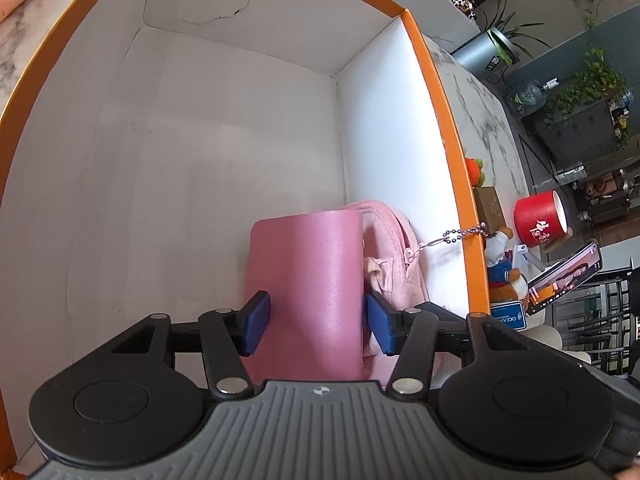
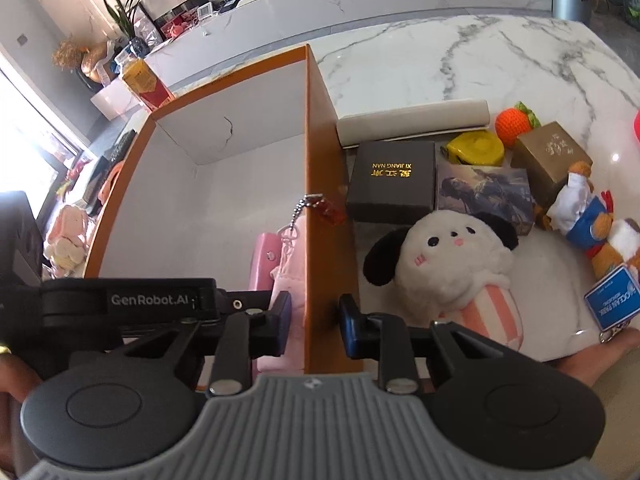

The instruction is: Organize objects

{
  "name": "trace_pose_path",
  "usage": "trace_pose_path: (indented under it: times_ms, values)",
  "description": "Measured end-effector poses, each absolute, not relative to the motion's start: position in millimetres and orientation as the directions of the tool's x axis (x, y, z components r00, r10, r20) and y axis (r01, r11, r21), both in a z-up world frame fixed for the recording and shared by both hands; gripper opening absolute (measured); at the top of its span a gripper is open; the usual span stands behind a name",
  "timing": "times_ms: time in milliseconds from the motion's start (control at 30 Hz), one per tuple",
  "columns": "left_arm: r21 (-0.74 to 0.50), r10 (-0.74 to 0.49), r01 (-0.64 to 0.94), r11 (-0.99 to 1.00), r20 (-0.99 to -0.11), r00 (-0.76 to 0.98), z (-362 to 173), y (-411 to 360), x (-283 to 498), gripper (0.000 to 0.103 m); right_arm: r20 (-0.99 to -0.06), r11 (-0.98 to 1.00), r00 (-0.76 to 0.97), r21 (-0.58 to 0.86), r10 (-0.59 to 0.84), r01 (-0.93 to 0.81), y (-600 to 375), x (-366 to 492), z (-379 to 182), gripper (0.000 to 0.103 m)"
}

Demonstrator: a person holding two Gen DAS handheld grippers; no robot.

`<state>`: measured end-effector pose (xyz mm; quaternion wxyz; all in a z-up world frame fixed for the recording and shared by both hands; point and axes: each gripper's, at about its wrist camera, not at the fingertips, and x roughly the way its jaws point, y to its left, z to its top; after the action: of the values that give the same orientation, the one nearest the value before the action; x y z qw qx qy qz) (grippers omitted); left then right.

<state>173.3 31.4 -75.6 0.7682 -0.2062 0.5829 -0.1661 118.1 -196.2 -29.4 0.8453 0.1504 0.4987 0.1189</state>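
My left gripper is inside the orange box with white inner walls. Its blue pads touch both sides of a pink case that stands on the box floor. A pink pouch with a ball chain leans in the corner next to the case. My right gripper straddles the box's right wall, jaws apart, one finger inside and one outside. The pink case and pouch show just inside that wall. The left gripper's body shows at the left.
On the marble table right of the box lie a white dog plush, a black box, a picture box, a gold box, a yellow tape measure, an orange knitted toy and a bear doll.
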Motion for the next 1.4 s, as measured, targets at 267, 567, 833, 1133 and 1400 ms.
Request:
trace_pose_path:
  times_ms: [267, 567, 833, 1133, 1400]
  values:
    - [-0.625, -0.603, -0.009, 0.781, -0.758, 0.248, -77.3, 54.2, 176.0, 0.040, -0.805, 0.913, 0.462, 0.408, 0.372, -0.024, -200.1, 120.8, -29.5, 0.025]
    - [-0.754, -0.731, -0.058, 0.655, -0.651, 0.202, -95.2, 68.2, 176.3, 0.031, -0.809, 0.927, 0.475, 0.373, 0.345, -0.038, -197.4, 121.2, -28.0, 0.031]
    - [-0.710, -0.687, -0.021, 0.704, -0.689, 0.230, -85.4, 59.7, 174.1, 0.036, -0.808, 0.933, 0.483, 0.356, 0.336, -0.053, -195.9, 119.9, -27.7, 0.032]
    - [-0.681, -0.662, 0.040, 0.731, -0.695, 0.280, -71.8, 57.2, 164.9, 0.055, -0.804, 0.925, 0.476, 0.377, 0.357, -0.057, -192.1, 111.4, -27.4, 0.032]
    - [-0.587, -0.586, 0.095, 0.804, -0.753, 0.299, -59.3, 51.7, 160.3, 0.038, -0.785, 0.897, 0.460, 0.439, 0.415, -0.061, -190.3, 101.3, -31.5, 0.028]
